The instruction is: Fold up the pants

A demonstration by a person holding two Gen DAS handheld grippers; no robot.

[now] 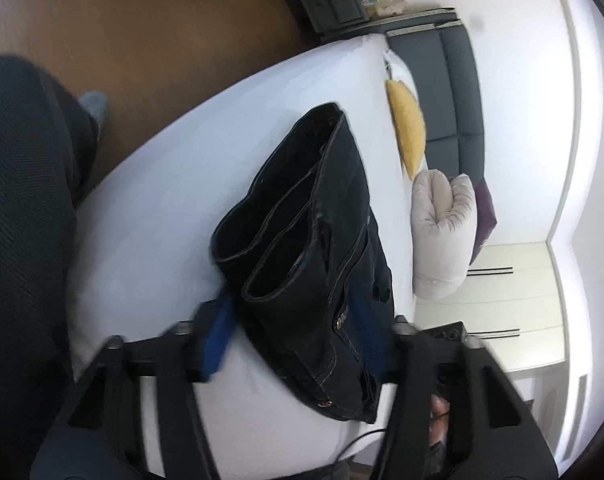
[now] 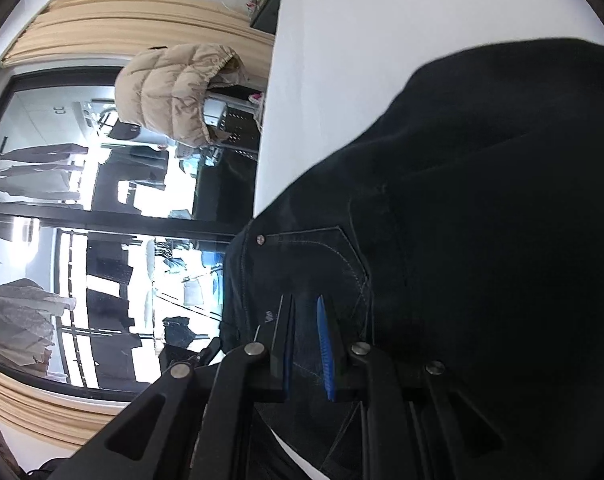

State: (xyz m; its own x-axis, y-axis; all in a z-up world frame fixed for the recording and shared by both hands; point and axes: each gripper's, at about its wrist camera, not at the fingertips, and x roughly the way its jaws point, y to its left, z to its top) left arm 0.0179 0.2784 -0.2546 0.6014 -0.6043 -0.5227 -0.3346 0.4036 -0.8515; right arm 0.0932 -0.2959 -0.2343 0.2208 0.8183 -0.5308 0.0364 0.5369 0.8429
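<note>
The dark denim pants (image 1: 314,264) lie folded in a stack on the white bed (image 1: 174,200), leg hems facing the left edge. My left gripper (image 1: 290,332) is open, its blue-padded fingers (image 1: 216,336) standing either side of the near end of the stack. In the right wrist view the pants (image 2: 462,220) fill the right half, with a pocket and rivet showing. My right gripper (image 2: 306,336) is closed down on the waist and pocket area of the pants, with denim between its blue pads (image 2: 325,344).
A yellow cushion (image 1: 408,128), a grey pillow (image 1: 442,236) and a dark headboard (image 1: 454,92) stand at the far end of the bed. A person's dark-clothed leg (image 1: 22,220) is at the left. A beige puffer jacket (image 2: 178,88) hangs by the window.
</note>
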